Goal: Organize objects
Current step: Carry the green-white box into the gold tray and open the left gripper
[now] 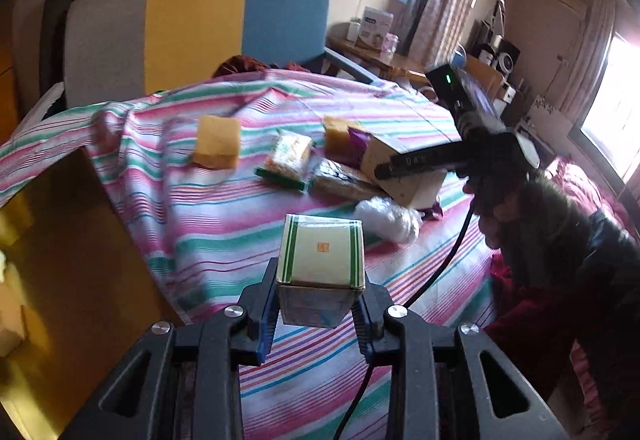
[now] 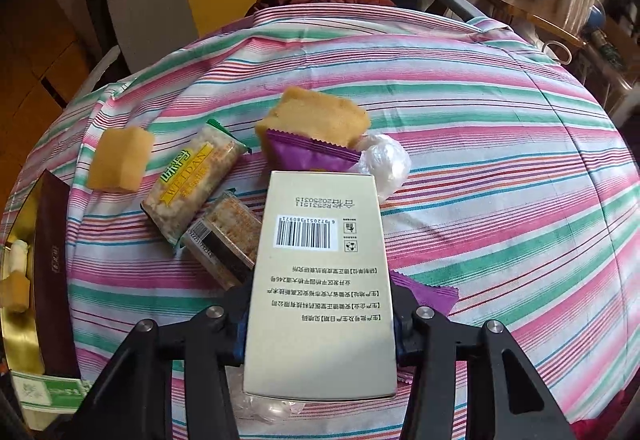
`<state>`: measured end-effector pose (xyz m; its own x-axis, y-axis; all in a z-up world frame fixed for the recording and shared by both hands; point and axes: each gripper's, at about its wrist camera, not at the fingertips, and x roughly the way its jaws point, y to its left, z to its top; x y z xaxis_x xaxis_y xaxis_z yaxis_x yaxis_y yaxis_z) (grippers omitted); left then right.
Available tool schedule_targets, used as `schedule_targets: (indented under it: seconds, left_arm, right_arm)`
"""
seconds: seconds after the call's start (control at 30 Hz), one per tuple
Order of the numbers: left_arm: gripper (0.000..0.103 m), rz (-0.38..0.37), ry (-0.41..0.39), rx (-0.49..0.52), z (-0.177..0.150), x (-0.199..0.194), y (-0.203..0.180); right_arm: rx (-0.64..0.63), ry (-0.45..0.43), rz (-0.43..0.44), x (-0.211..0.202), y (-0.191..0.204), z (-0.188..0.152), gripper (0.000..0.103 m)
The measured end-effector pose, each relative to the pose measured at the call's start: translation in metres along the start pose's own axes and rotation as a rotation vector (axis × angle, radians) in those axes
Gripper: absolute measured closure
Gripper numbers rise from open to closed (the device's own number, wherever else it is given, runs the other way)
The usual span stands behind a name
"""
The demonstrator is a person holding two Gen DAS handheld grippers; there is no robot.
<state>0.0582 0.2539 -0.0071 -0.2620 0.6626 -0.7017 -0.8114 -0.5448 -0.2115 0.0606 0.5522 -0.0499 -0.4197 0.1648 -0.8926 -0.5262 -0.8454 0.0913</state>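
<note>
Left gripper (image 1: 318, 314) clamps small green-striped carton (image 1: 322, 260); right gripper (image 2: 320, 320) clamps beige barcode box (image 2: 320, 280) at sidewalls. Both light, stiff cardboard, crushable; grip flat sides.

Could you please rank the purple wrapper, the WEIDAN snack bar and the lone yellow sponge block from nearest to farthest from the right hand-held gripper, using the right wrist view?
1. Purple wrapper, just beyond the held box's far end.
2. WEIDAN snack bar, up-left of the box.
3. Yellow sponge block, farthest left, near the cloth's edge.
</note>
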Motion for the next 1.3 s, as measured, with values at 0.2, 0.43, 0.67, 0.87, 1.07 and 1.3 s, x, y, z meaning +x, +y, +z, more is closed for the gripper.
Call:
schedule_targets:
  seconds: [0.2,0.43,0.67,0.87,1.07,1.3]
  left_arm:
    - [0.071,0.138,-0.023,-0.114,-0.007,-0.059,0.063]
    - [0.071,0.327,-0.001,-0.374,-0.052,-0.109,0.174]
    - [0.071,0.429,0.034,-0.438,-0.073,-0.11,0.214]
    - [0.071,0.462,0.091,-0.463,-0.081,-0.087,0.229]
    - [0.071,0.49,0.102,-0.464,-0.083,-0.077,0.239]
    - [0.064,0.531,0.13,-0.432,-0.085,-0.073,0.242]
  right_arm:
    - [-0.008,-0.012,-0.004,-0.002,0.002,-0.001,0.053]
    - [-0.028,-0.015,-0.024,-0.002,0.004,-0.001,0.053]
    - [-0.045,-0.019,-0.026,-0.003,0.008,-0.002,0.053]
    - [-0.052,-0.027,-0.029,-0.004,0.01,-0.003,0.053]
    - [-0.058,-0.031,-0.025,-0.005,0.011,-0.003,0.053]
    - [-0.065,-0.036,-0.026,-0.006,0.012,-0.003,0.053]
